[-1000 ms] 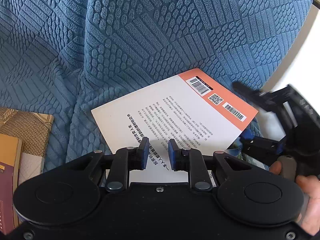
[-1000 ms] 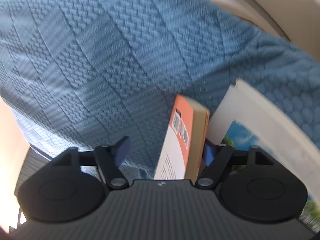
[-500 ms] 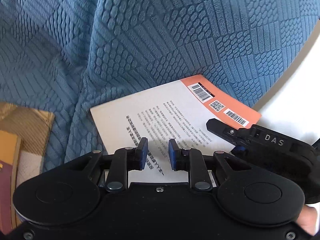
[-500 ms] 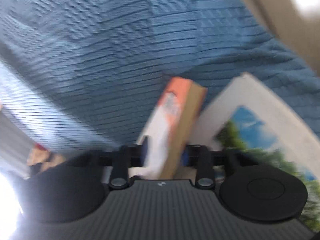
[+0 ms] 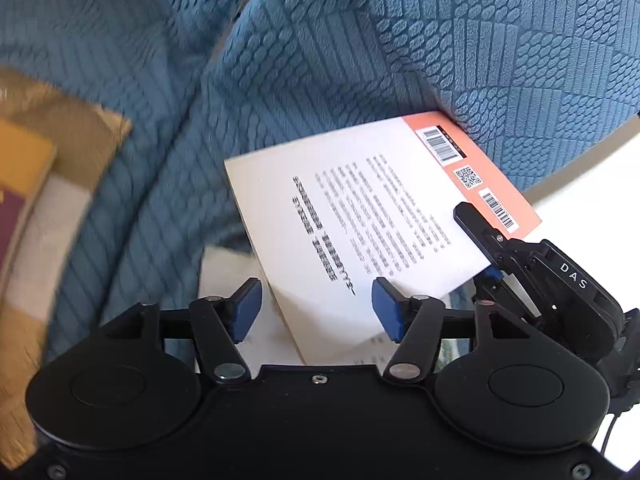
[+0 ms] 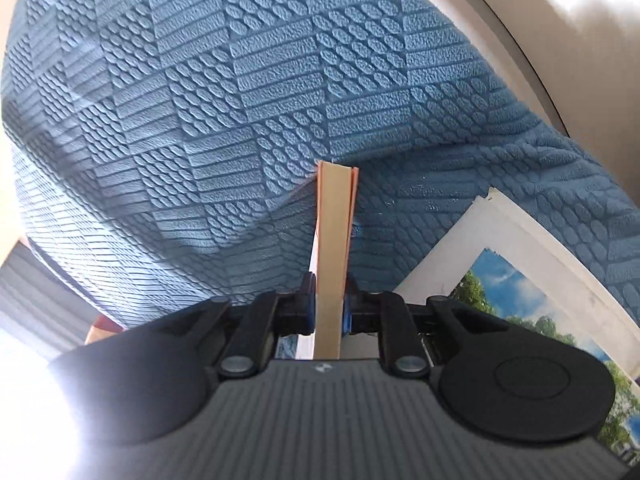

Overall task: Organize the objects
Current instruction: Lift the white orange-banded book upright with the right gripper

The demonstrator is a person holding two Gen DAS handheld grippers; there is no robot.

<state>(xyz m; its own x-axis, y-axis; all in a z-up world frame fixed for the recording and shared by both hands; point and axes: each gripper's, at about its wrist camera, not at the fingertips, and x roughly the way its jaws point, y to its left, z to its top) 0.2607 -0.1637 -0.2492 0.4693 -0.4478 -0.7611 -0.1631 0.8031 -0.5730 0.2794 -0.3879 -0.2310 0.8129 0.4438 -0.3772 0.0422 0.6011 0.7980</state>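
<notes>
A book [image 5: 360, 220] with a white back cover, an orange strip and barcodes lies tilted on the blue textured sofa cover [image 5: 320, 60]. My left gripper [image 5: 316, 310] hovers over its near corner; its jaws are opening and the blue pads [image 5: 248, 308] stand wide apart, pressing on nothing. My right gripper [image 6: 328, 308] is closing its jaws on the book's page edge [image 6: 332, 248], pads pressed against both covers. From the left wrist camera, the right gripper [image 5: 486, 248] clamps the book's right edge below the orange strip.
A picture book [image 6: 520, 300] with a landscape photo lies under and right of the held book; its white edge [image 5: 224, 276] shows beside my left pad. A stack of yellow, maroon and brown books [image 5: 44, 200] lies at the left. The sofa's pale rim [image 6: 520, 40] curves behind.
My left gripper's pads have spread from nearly shut to wide apart as it moved over the book. My right gripper has gone from open around the book's edge to clamped on it.
</notes>
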